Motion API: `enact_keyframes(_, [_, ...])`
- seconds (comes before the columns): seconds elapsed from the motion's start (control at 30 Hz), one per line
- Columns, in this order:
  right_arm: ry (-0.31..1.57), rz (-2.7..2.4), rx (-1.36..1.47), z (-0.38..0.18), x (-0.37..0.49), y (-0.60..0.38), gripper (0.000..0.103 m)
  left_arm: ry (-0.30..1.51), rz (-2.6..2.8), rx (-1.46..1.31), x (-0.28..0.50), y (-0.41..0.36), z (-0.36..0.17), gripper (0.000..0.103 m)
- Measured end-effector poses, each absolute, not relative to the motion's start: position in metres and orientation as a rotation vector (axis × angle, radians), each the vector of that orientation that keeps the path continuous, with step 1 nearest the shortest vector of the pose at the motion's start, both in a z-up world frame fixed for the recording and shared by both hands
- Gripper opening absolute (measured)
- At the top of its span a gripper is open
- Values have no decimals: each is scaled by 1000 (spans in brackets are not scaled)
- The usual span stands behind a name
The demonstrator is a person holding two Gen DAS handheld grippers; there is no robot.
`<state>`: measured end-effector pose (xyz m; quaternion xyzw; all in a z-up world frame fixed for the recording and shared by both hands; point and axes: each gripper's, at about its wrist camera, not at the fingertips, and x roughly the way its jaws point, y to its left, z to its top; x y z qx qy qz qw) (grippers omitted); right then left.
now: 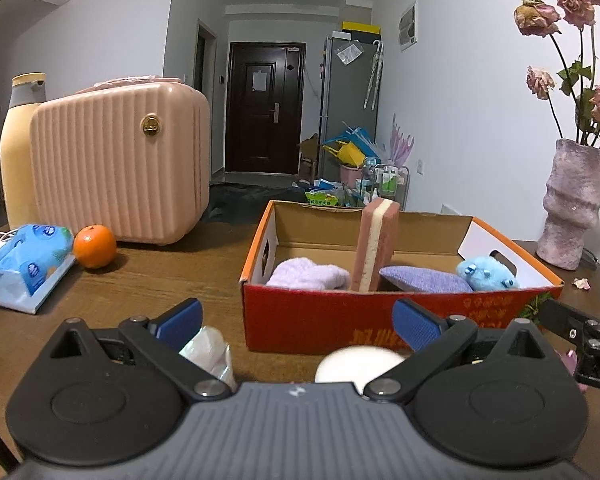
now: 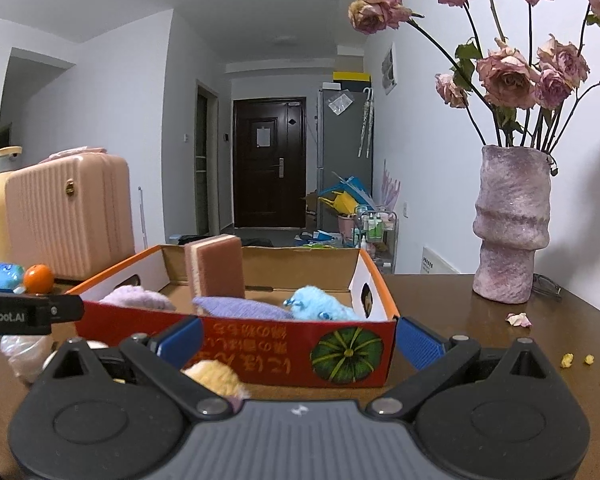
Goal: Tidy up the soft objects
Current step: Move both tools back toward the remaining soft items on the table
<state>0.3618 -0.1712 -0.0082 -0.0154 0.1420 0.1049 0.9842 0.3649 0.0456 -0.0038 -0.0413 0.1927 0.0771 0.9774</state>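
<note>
I see the cardboard box point(image 1: 320, 320) on the table point(image 1: 172, 280), holding a lilac cloth point(image 1: 308, 274), an upright sponge point(image 1: 374, 248), a purple pad point(image 1: 424, 279) and a blue plush point(image 1: 488, 273). My left gripper point(image 1: 298, 322) and right gripper point(image 2: 300, 338) stand wide apart, empty, near its front wall. Bare table lies between box and orange point(image 1: 95, 246).

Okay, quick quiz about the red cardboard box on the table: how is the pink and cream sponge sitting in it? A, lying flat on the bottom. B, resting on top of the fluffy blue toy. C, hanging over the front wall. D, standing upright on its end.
D: the pink and cream sponge stands on end in the red cardboard box, rising above its rim between the lilac fluffy cloth and the purple pad.
</note>
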Motion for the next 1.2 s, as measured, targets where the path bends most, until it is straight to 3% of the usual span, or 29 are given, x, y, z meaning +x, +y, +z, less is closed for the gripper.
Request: enact_keyframes(1.2, [311,251,-71,-13,259,-168,103,438,101,-77,265,42,-11,103])
